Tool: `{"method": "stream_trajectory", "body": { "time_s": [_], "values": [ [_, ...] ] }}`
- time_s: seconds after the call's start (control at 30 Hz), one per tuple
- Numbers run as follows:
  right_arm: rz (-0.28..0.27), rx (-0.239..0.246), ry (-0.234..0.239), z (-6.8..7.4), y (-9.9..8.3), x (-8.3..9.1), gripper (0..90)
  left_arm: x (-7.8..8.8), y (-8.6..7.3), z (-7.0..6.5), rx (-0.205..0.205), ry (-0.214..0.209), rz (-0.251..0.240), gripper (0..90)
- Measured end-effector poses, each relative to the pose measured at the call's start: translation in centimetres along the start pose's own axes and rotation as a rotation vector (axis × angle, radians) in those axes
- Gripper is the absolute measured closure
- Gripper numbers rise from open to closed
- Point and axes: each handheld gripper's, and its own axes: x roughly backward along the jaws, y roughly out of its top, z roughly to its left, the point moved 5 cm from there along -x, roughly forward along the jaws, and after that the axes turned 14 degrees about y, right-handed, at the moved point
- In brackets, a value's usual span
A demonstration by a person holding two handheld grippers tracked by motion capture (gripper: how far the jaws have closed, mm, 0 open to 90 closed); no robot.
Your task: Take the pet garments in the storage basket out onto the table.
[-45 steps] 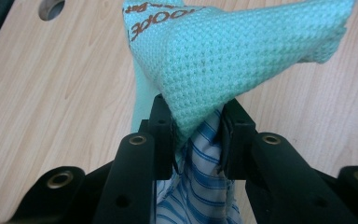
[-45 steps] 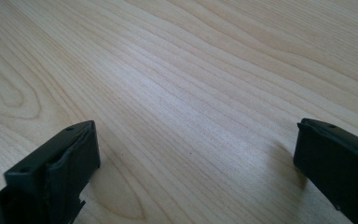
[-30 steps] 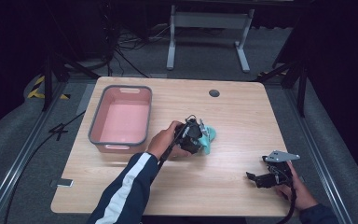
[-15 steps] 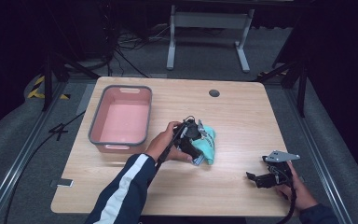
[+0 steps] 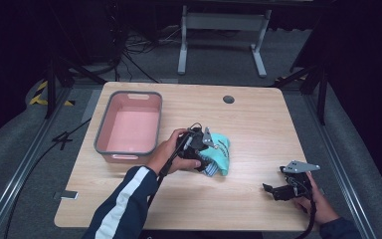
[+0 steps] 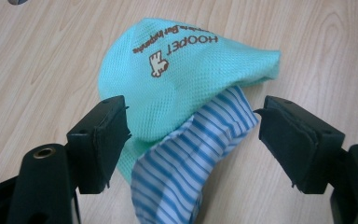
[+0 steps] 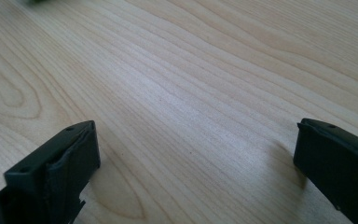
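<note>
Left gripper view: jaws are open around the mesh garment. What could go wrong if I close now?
The left hand-held gripper may catch just the striped lining, so the teal mesh garment unfolds and drags. Lifted loosely, it could snag the pink bin's rim.

right tool (image 7: 196, 172): both black jaws spread wide, nothing between them. bare light-wood bench (image 7: 191, 84) below, grain running diagonally. small dark blur at top left edge, unidentifiable.
</note>
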Motion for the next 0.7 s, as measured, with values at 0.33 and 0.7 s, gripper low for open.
{"method": "stream_trajectory", "body": {
  "time_s": [0.33,0.7],
  "values": [
    [0.000,-0.001,0.001,0.0,0.0,0.0,0.7,1.3,-1.7,-0.1,-0.027,0.019,0.030,24.9],
    [0.000,0.000,0.000,0.0,0.0,0.0,0.7,2.4,-3.2,-1.3,-0.048,0.023,0.021,22.6]
  ]
}}
